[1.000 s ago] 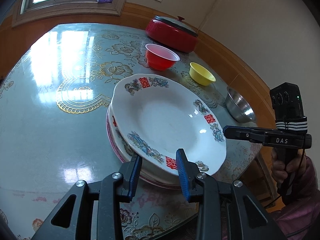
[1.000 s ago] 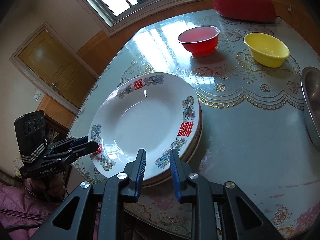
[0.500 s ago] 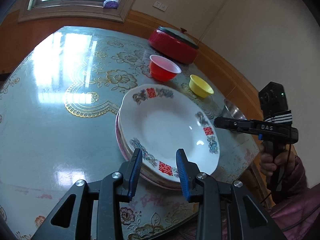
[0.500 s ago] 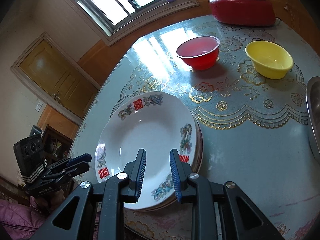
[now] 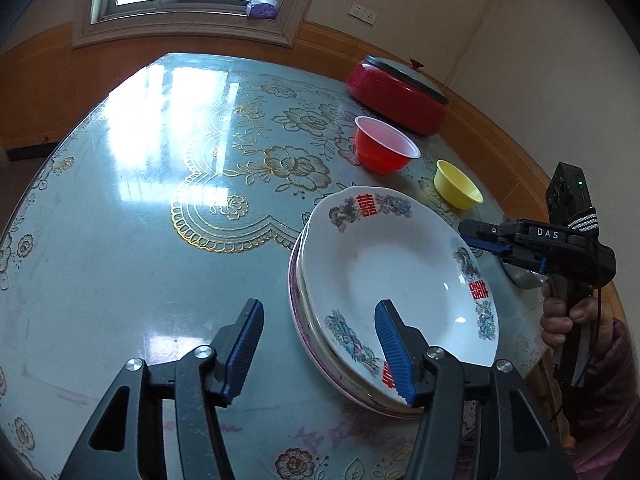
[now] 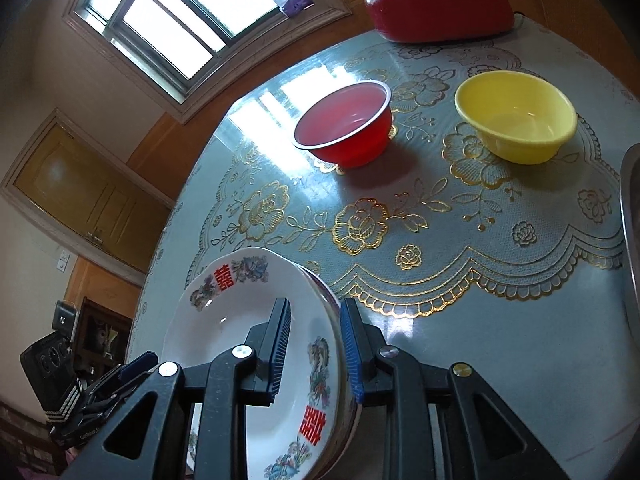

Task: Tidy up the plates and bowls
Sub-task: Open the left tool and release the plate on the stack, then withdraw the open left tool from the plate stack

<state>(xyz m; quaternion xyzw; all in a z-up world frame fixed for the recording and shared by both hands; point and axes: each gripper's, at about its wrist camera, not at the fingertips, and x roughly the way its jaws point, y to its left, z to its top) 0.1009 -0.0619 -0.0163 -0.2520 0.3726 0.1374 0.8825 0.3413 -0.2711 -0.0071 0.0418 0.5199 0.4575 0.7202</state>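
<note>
Stacked plates (image 5: 384, 280) at about 5 o'clock on the worktop (image 5: 120, 240), close to its near edge. Red bowl (image 5: 384, 156) and yellow bowl (image 5: 458, 188) apart at 1 to 2 o'clock beyond them.

Left gripper (image 5: 316, 344) opening, the stack's 9 o'clock rim showing between its jaws, no pad pressing on it. Right gripper (image 6: 314, 344) held to a narrow slot around the 3 o'clock rim, no visible press, nothing carried.

Probably the release of the stack, with the bowls next.

- Finish opening before backing off, so no pad drags the top plate.
- Withdraw along the rim line, not across it.
- Nudge the stack away from the near edge if it overhangs.
- Widen the right gripper before approaching a bowl wall.
</note>
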